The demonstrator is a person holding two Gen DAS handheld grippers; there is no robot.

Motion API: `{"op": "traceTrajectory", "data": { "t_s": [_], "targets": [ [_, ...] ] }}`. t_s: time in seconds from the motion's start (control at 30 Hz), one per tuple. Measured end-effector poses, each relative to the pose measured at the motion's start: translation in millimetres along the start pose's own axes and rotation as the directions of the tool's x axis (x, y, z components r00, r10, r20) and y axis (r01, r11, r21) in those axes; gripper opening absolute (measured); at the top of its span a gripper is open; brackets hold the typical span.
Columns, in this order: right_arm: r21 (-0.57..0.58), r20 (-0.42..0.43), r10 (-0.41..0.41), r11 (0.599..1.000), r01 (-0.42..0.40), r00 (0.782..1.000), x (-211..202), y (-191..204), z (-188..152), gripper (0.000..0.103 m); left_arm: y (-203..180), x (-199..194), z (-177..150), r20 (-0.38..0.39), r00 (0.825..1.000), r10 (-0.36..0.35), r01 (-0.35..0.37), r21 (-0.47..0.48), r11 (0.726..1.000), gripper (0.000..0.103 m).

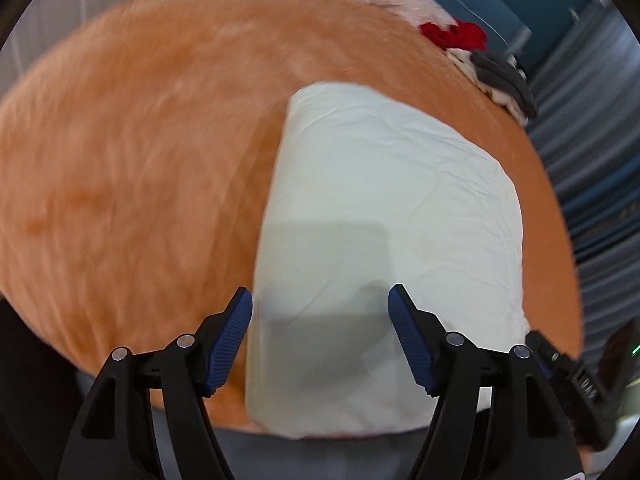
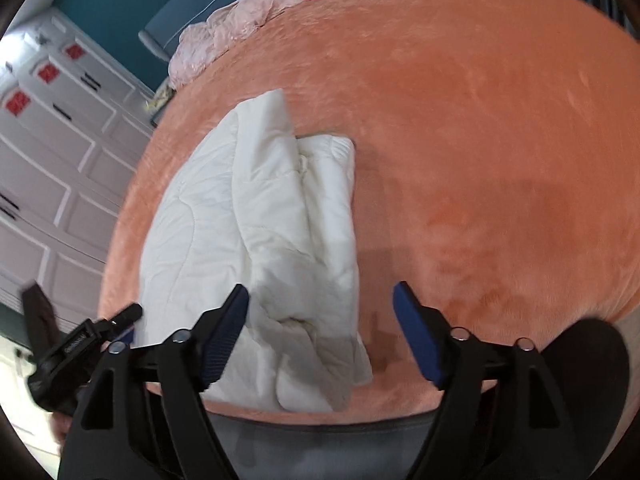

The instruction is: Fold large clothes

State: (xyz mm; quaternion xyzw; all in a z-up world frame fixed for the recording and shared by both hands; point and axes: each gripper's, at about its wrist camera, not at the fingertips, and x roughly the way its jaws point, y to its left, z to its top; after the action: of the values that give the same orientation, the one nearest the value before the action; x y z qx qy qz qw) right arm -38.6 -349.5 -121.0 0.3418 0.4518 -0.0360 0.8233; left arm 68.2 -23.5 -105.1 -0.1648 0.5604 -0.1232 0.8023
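Note:
A white padded garment (image 1: 384, 216) lies folded into a thick rectangle on the orange bed cover (image 1: 140, 152). My left gripper (image 1: 320, 300) is open and empty, held above the garment's near end. In the right wrist view the same garment (image 2: 256, 240) shows its stacked folded layers at the left. My right gripper (image 2: 320, 300) is open and empty above the garment's right edge. The right gripper shows in the left wrist view (image 1: 576, 376) at the lower right. The left gripper shows in the right wrist view (image 2: 80, 344) at the lower left.
A pile of other clothes lies at the bed's far side: a red item (image 1: 456, 34), a grey and cream item (image 1: 500, 80) and pink fabric (image 2: 228, 32). White panelled cupboards (image 2: 52, 152) stand left of the bed. The bed's near edge (image 2: 320, 420) is just below the garment.

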Motion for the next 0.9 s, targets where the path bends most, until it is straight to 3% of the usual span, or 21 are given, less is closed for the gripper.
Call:
{"op": "traceTrajectory", "data": {
  "t_s": [0.13,0.27,0.5,0.9],
  "targets": [
    [0.093,-0.071,0.083,0.993,-0.076,0.994,19.5,-13.0,-4.3,0.084,20.4,11.1,-0.7,-0.06,0.992,-0.108,0.1,-0.132,0.986,0.071],
    [0.135,-0.13,0.123,0.985,-0.106,0.984,42.3,-16.6,-10.4,0.087,15.9,17.5,0.9,-0.078,0.988,-0.131,0.12,-0.135,0.984,0.081],
    [0.209,-0.135,0.197,0.964,-0.166,0.971,55.4,-27.8,-11.7,0.089,-5.7,32.4,5.4,-0.09,0.993,-0.073,0.069,-0.054,0.996,0.098],
    [0.211,-0.135,0.202,0.962,-0.171,0.97,60.2,-23.5,-9.1,0.09,-27.6,50.8,16.0,-0.068,0.998,0.017,-0.014,0.04,0.999,0.098]
  ]
}}
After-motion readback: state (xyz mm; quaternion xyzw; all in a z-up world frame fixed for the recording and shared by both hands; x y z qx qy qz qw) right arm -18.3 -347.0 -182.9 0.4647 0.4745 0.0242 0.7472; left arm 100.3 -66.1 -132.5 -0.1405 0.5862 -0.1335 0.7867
